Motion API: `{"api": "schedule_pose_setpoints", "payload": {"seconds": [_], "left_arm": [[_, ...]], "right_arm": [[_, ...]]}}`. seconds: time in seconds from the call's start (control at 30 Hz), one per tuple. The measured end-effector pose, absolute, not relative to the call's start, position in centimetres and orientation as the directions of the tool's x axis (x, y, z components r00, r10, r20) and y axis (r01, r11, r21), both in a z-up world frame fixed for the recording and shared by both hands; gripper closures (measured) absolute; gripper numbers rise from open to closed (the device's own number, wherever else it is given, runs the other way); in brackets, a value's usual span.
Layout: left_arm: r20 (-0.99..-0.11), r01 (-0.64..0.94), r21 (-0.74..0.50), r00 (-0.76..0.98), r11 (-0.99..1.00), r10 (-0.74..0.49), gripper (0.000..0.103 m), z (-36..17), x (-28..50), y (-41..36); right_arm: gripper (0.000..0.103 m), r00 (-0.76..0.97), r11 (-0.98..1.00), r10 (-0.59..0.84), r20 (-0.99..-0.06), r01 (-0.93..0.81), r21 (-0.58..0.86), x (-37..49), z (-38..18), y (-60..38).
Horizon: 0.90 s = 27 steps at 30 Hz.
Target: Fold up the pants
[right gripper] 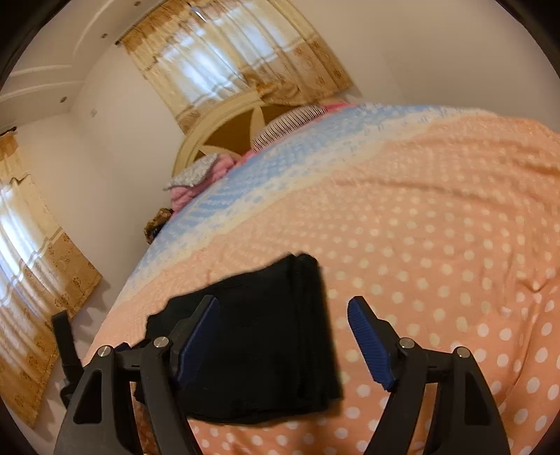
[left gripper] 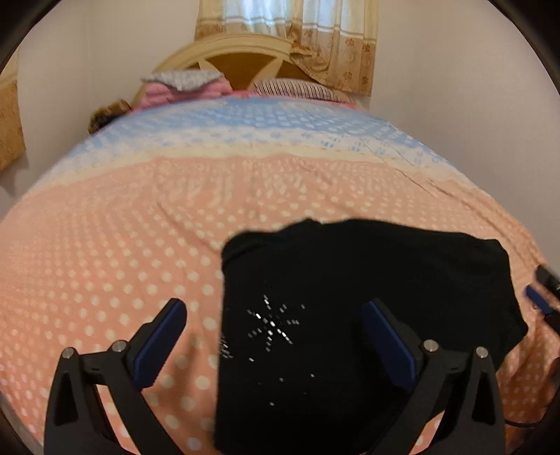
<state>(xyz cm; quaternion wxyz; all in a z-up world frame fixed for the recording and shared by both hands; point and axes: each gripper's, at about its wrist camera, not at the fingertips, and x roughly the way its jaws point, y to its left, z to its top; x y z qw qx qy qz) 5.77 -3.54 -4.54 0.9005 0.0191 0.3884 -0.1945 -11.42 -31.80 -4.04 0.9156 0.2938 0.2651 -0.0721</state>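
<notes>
The black pants (left gripper: pixel 350 315) lie folded into a compact rectangle on the pink polka-dot bedspread (left gripper: pixel 105 262). A sparkly star pattern shows on their top. My left gripper (left gripper: pixel 274 308) is open and empty, hovering over the pants' left part. My right gripper (right gripper: pixel 285 304) is open and empty above the pants (right gripper: pixel 266 343), whose stacked folded edges face right. The right gripper's blue pad (left gripper: pixel 539 301) shows at the right edge of the left wrist view. The left gripper (right gripper: pixel 66 343) shows at the lower left of the right wrist view.
The bedspread (right gripper: pixel 437 227) turns blue toward the headboard (left gripper: pixel 241 57). Pillows and pink bedding (left gripper: pixel 182 87) lie at the head. Curtains (left gripper: pixel 297 31) hang behind. A wall runs along the bed's right side.
</notes>
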Motion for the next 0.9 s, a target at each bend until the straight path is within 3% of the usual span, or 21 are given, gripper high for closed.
{"api": "schedule_pose_setpoints", "payload": {"seconds": [0.17, 0.23, 0.67, 0.9], "left_arm": [[-0.754, 0.33, -0.224, 0.538, 0.917, -0.377, 0.0, -6.8, 7.0, -2.9], [-0.742, 0.323, -0.246, 0.544, 0.914, -0.392, 0.0, -6.8, 6.6, -2.5], [-0.743, 0.336, -0.182, 0.568, 0.924, -0.353, 0.0, -7.0, 5.9, -3.3], [-0.738, 0.346, -0.188, 0.568, 0.919, -0.365, 0.0, -7.2, 5.5, -3.0]], "right_arm": [[0.026, 0.791, 0.762, 0.11, -0.602, 0.322, 0.562, -10.0, -7.5, -32.1], [0.026, 0.8, 0.752, 0.11, -0.59, 0.321, 0.575, -10.1, -7.8, -32.0], [0.024, 0.786, 0.792, 0.101, -0.61, 0.307, 0.527, -9.9, -8.0, -30.4], [0.023, 0.76, 0.799, 0.226, -0.609, 0.213, 0.563, -9.3, -8.0, -29.0]]}}
